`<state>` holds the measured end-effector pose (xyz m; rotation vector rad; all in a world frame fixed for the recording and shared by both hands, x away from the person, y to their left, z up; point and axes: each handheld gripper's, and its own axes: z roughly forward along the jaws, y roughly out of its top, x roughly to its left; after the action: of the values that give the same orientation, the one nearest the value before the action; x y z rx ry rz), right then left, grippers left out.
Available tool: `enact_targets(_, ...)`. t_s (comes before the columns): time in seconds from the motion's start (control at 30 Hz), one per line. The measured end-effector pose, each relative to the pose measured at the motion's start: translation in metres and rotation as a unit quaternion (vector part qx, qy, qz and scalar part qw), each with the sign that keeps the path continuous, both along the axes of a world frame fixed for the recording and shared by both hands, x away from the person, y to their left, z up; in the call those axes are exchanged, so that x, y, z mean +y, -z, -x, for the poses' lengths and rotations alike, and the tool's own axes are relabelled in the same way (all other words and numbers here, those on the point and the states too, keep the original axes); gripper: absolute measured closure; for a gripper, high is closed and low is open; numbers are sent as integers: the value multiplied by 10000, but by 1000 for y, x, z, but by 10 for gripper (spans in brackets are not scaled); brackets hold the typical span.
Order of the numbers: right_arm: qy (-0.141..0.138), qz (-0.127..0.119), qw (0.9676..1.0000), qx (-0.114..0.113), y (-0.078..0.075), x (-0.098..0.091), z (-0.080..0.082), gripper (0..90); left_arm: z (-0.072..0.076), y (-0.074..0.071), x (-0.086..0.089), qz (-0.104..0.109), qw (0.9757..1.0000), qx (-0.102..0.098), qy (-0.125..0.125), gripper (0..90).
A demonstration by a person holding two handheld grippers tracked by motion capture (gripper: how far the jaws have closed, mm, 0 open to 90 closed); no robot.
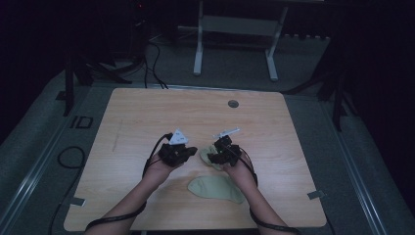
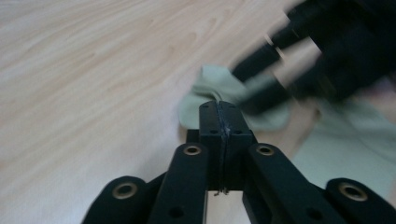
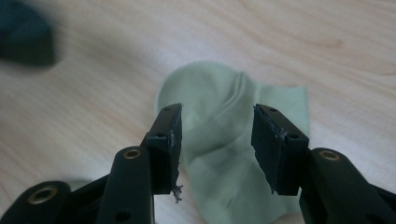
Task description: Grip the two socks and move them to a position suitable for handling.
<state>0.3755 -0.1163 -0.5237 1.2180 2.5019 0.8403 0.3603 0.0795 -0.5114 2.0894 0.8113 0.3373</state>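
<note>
A pale green sock (image 1: 204,154) lies bunched on the wooden table (image 1: 147,112) between my two grippers. My right gripper (image 3: 217,121) is open, its jaws astride the sock's ribbed cuff (image 3: 233,100) and just above it. My left gripper (image 2: 218,109) is shut with nothing visibly between its jaws, its tips pointing at the near edge of the same sock (image 2: 208,84). From above, the left gripper (image 1: 192,150) sits just left of the sock and the right gripper (image 1: 214,156) over it. A second green sock (image 1: 216,189) lies flat nearer the front edge.
A small round grommet (image 1: 233,104) sits in the table near its far edge. A white desk frame (image 1: 235,29) stands on the floor beyond the table, with cables (image 1: 151,63) at the left. The person's forearms (image 1: 142,196) come in from the front edge.
</note>
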Motion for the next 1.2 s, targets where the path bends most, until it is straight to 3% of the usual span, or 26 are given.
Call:
enact_targets(0.17, -271, 324, 9991, -49, 13, 7, 13, 528, -17, 18, -20, -355, 9987, 315, 157, 892)
enact_targets(0.3, -296, 514, 9982, -99, 22, 8, 14, 636, -19, 32, -27, -589, 9968, 461, 271, 892)
enact_targets(0.47, -304, 603, 9977, -104, 21, 6, 12, 767, -22, 42, -31, -797, 9949, 561, 262, 892)
enact_targets(0.6, -337, 561, 9978, -67, 19, 4, 12, 842, -23, 47, -29, -691, 9952, 646, 249, 892)
enact_targets(0.67, -326, 527, 9981, -45, 18, 3, 11, 854, -22, 47, -30, -774, 9948, 597, 272, 893)
enact_targets(0.97, -164, 260, 9994, -159, -1, -12, 8, 857, -23, 46, -31, -862, 9942, 558, 335, 894)
enact_targets(1.2, 140, 7, 9996, -229, -15, -39, 2, 857, -23, 45, -32, -963, 9932, 517, 393, 894)
